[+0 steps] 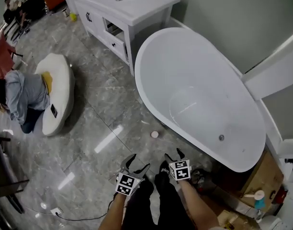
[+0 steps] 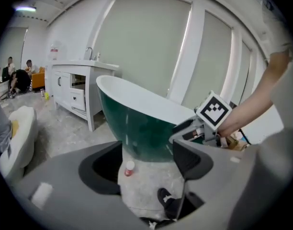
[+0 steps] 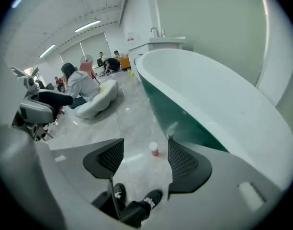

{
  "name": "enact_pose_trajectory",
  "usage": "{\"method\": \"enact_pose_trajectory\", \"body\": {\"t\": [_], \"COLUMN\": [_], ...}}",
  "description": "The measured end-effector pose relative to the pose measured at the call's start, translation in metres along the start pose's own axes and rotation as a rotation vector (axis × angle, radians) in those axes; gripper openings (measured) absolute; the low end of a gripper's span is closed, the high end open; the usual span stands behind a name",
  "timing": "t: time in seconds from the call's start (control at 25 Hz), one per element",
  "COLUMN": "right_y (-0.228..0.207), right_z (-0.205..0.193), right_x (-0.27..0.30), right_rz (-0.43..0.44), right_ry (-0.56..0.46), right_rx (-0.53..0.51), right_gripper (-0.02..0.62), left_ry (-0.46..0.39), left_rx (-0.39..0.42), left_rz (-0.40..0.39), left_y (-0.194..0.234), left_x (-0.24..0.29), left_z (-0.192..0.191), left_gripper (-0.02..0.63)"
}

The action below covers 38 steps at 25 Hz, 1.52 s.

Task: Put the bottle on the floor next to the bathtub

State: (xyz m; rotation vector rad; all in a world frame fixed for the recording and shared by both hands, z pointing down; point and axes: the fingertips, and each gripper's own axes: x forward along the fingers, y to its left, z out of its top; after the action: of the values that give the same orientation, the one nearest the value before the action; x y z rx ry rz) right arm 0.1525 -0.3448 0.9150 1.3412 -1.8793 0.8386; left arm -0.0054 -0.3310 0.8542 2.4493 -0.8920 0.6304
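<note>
A small red bottle with a white cap stands upright on the grey marble floor, close beside the white bathtub. It is a short way ahead of both grippers. My left gripper and right gripper hang side by side above my legs, both open and empty. The left gripper view shows the bottle on the floor far beyond the wide jaws of the left gripper, in front of the tub's green outer wall. In the right gripper view the bottle lies beyond the parted jaws of the right gripper.
A white vanity cabinet stands past the tub's far end. A white cushion seat and a crouching person are at the left. A cardboard box sits by the tub's near end. My shoes are below the jaws.
</note>
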Motion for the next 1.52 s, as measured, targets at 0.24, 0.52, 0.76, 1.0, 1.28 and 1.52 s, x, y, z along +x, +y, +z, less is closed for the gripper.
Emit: {"method": "enact_pose_trajectory", "body": {"t": [0.24,0.52,0.76,1.0,1.28,1.52], "right_y": [0.011,0.013,0.035,0.04,0.038,0.043], "right_z": [-0.011,-0.034,-0.039,-0.046,-0.07,-0.079], "right_x": [-0.112,-0.201,-0.28,-0.331,-0.364,-0.358], "right_rz": [0.063,0.088,0.117,0.158,0.168,0.178], "right_ry": [-0.047,-0.073,-0.155,-0.246,-0.286,-0.251], "right_rx": [0.02,-0.009,-0.04,0.089,0.131,0.113], "right_gripper": [0.281,0.281,0.282,0.282,0.282,0.282], "left_ry": [-0.01,-0.004,-0.021,-0.031,-0.069,-0.099], "left_rx": [-0.026,-0.06,-0.073,-0.056,-0.065,-0.018], "left_rz": [-0.018,-0.009,0.053,0.084,0.105,0.125], "left_y": [-0.068,-0.138,-0.19,-0.235,-0.271,-0.271], "left_x": [-0.045,-0.059,-0.102,-0.132,-0.147,-0.157], "left_z": [0.041,0.072,0.078,0.073,0.071,0.082], "left_gripper": [0.359,0.359,0.359,0.359,0.359,0.359]}}
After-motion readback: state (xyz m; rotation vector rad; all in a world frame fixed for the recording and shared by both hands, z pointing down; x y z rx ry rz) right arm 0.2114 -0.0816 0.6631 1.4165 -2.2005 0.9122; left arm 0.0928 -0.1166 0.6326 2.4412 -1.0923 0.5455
